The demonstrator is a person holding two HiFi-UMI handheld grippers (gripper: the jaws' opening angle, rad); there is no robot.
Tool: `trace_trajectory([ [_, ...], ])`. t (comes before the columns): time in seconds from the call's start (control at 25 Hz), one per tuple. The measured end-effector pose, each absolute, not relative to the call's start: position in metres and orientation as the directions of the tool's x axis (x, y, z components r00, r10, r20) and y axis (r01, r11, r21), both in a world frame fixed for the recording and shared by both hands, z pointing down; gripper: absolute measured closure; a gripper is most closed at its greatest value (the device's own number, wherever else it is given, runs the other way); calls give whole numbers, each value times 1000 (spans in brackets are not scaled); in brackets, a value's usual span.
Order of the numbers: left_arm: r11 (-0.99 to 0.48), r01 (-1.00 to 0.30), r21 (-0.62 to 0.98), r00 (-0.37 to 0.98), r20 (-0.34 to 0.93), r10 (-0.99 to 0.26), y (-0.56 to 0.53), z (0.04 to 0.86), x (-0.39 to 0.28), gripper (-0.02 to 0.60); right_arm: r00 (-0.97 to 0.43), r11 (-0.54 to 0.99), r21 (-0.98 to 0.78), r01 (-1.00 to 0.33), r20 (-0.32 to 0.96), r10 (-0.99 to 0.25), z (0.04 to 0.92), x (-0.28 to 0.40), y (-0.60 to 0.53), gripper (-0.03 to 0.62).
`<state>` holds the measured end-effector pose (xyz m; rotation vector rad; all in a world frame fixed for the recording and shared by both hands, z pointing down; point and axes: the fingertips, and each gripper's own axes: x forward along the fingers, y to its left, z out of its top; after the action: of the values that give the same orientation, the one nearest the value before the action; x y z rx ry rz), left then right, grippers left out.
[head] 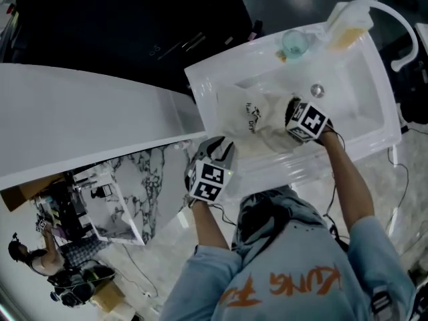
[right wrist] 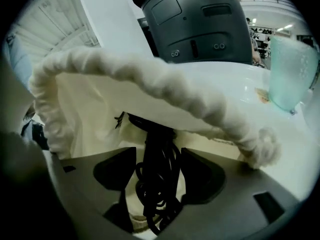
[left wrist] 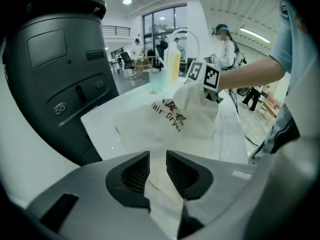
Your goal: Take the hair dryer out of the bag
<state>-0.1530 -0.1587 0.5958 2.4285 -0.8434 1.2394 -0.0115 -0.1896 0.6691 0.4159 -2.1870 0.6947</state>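
White washbasin [head: 364, 79] filled the upper right of the head view. A cream cloth bag [head: 262, 116] lay in the middle of the basin. Your right gripper [head: 297, 114] was down at the bag's right-hand end. Your left gripper [head: 221, 148] hung over the basin's near left corner, at the bag's other end. A pale green cup [head: 294, 43] and a yellow bottle [head: 349, 25] stood on the far edge.

Left gripper view: your jaws stood a little apart. A tail of the bag's cloth ran through the gap, but the pads were not pinching it, so this gripper had let go. The bag's lettered side faced the camera.

Right gripper view: your jaws were spread wide and reached into the bag's gathered mouth. The black hair dryer [right wrist: 156, 149], with its coiled cord, sat between the pads inside the bag. Gaps showed on both sides, so nothing was clamped.

Progress, as judged: the bag's mouth was open and the dryer reached. The grasp and the lift out were not yet done. You would probably need the left gripper to hold the cloth again during the pull.
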Motion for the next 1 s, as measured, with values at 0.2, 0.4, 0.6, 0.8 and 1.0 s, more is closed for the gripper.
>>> trace_trajectory([
  [0.2,-763,-645,-37,352,872,-340,-152,623,-172,488,-538,807,-298,-509,843,-27,676,-14,-191,309],
  [0.4,-737,-676,-33,338,874,-349,-152,628,-181,488,-493,799,-267,-539,869,-42,677,-18,-191,353],
  [0.6,-702,-711,23,357,873,-333,-151,629,-186,480,-485,789,-242,-565,871,-81,674,-15,-187,375],
  [0.8,-698,-715,42,362,877,-317,-156,634,-180,480,-494,780,-226,-583,861,-119,662,-15,-185,381],
  [1.0,-704,-709,28,354,878,-322,-158,637,-179,497,-484,778,-205,-594,864,-142,648,-9,-175,382],
])
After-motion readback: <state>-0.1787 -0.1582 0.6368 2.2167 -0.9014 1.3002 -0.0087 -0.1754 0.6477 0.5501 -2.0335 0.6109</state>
